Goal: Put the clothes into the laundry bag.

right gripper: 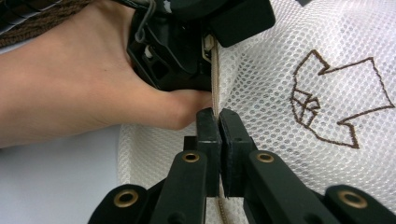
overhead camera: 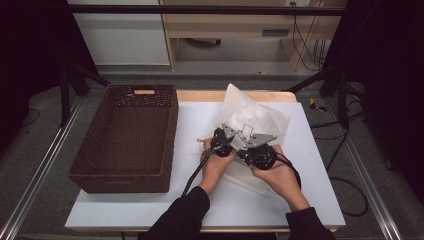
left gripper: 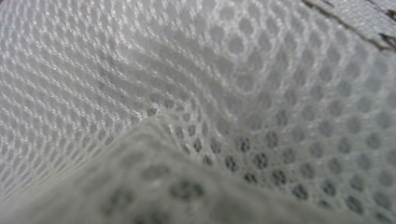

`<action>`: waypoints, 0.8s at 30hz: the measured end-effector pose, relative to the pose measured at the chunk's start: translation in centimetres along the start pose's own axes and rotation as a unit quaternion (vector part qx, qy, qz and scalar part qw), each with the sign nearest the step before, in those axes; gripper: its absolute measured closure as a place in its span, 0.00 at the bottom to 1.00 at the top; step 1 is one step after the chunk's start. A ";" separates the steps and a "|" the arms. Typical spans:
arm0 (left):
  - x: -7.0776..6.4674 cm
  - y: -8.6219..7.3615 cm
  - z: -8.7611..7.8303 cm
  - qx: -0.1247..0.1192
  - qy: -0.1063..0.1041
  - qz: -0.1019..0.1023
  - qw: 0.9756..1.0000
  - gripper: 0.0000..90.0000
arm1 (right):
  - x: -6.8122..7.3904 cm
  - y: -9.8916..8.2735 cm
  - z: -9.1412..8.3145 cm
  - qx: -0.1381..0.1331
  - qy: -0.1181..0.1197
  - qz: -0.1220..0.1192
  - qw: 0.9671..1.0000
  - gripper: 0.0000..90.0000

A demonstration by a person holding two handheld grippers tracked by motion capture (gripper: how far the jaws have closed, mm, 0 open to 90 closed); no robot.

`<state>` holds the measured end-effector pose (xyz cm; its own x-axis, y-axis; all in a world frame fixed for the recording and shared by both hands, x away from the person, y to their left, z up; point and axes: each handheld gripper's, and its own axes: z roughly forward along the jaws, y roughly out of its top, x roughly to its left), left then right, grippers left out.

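Right gripper view: your right gripper is clamped on the beige zipper strip of the white mesh laundry bag. Left gripper closed, pinching mesh, at its 12 o'clock. Bag lies at 3 o'clock of the wicker basket.

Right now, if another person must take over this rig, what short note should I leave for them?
Right tongs: shut on the beige zipper strip of the white mesh bag.
Left tongs: shut, gripping the same strip a little further along; its own camera is pressed against the mesh.
Bag: lies on the white table, something white inside, brown shirt outline stitched on it. Brown woven basket stands to its left, apart from the bag, with nothing visible inside.
Done: both tongs have hold of the zipper edge.
Left: probably work the zipper; whether it is open or closed cannot be told. The bag may then go in the basket.
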<state>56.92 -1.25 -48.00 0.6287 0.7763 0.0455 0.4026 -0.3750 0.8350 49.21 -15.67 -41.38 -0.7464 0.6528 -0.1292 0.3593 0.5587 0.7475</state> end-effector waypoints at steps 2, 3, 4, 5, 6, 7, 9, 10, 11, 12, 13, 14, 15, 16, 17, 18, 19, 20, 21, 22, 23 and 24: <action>0.0 0.0 -0.2 0.002 -0.002 0.003 1.000 1.00 | 0.0 -0.1 0.0 -0.002 -0.001 0.002 1.000 0.98; -0.1 -0.1 -0.2 0.000 -0.001 0.003 1.000 1.00 | 0.0 -0.1 0.0 -0.003 -0.002 0.001 1.000 0.98; -0.1 -0.1 -0.4 0.002 -0.003 0.005 1.000 1.00 | 0.1 0.0 0.0 -0.003 -0.003 0.000 1.000 0.98; -0.1 -0.2 -0.5 0.005 -0.004 0.007 1.000 1.00 | 0.1 0.0 0.0 -0.002 -0.004 -0.002 1.000 0.98; -0.2 -0.3 -0.7 0.004 -0.004 0.007 1.000 1.00 | 0.0 0.0 0.0 -0.002 -0.005 -0.002 1.000 0.98; -0.3 -0.4 -0.8 0.001 -0.004 0.005 1.000 1.00 | 0.0 0.0 0.0 -0.002 -0.005 -0.002 1.000 0.98; -0.3 -0.5 -1.2 0.001 -0.005 0.007 1.000 1.00 | 0.1 0.0 0.0 -0.002 -0.006 -0.002 1.000 0.98; -0.4 -0.6 -1.4 -0.001 -0.006 0.007 1.000 1.00 | 0.1 0.0 0.0 -0.002 -0.007 -0.002 1.000 0.98; -0.5 -0.6 -1.6 -0.002 -0.007 0.009 1.000 1.00 | 0.1 0.0 0.0 -0.002 -0.007 -0.003 1.000 0.98; -0.5 -0.7 -1.7 -0.004 -0.006 0.009 1.000 1.00 | 0.1 0.0 -0.1 -0.004 -0.007 -0.002 1.000 0.98; -0.5 -0.8 -2.0 -0.003 -0.008 0.008 1.000 1.00 | 0.1 -0.1 -0.1 -0.005 -0.009 0.000 1.000 0.98; -0.6 -0.9 -2.1 -0.002 -0.009 0.011 1.000 1.00 | 0.0 -0.1 -0.2 -0.007 -0.008 0.000 1.000 0.98; -0.6 -1.0 -2.3 0.000 -0.008 0.016 1.000 1.00 | 0.0 -0.1 -0.2 -0.008 -0.009 0.000 1.000 0.98; -0.6 -1.0 -2.5 0.001 -0.009 0.017 1.000 1.00 | 0.0 -0.1 -0.3 -0.008 -0.009 0.001 1.000 0.98; -0.6 -1.1 -2.7 0.000 -0.009 0.017 1.000 1.00 | -0.1 -0.1 -0.3 -0.009 -0.009 0.001 1.000 0.98; -0.6 -1.2 -3.1 0.000 -0.010 0.017 1.000 1.00 | -0.1 -0.2 -0.4 -0.008 -0.009 0.003 1.000 0.98; -0.6 -1.2 -3.4 -0.002 -0.008 0.019 1.000 1.00 | -0.1 -0.2 -0.4 -0.010 -0.011 0.004 1.000 0.98; -0.6 -1.3 -3.7 -0.003 -0.009 0.019 1.000 1.00 | -0.1 -0.3 -0.4 -0.011 -0.010 0.005 1.000 0.98; -0.6 -1.3 -3.9 -0.005 -0.010 0.021 1.000 1.00 | -0.1 -0.4 -0.4 -0.011 -0.010 0.005 1.000 0.98; -0.6 -1.3 -4.1 -0.006 -0.009 0.023 1.000 1.00 | -0.1 -0.5 -0.3 -0.010 -0.010 0.006 1.000 0.98; -0.6 -1.4 -4.4 -0.007 -0.011 0.025 1.000 1.00 | -0.1 -0.6 -0.3 -0.009 -0.009 0.005 1.000 0.98; -0.5 -1.4 -4.6 -0.007 -0.012 0.024 1.000 1.00 | -0.1 -0.6 -0.1 -0.007 -0.009 0.005 1.000 0.98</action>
<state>52.97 1.19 -46.73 0.6633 0.7448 0.0728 0.3621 -0.4046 0.8398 48.96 -16.14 -41.74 -0.7328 0.6675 -0.1322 0.3594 0.5446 0.7578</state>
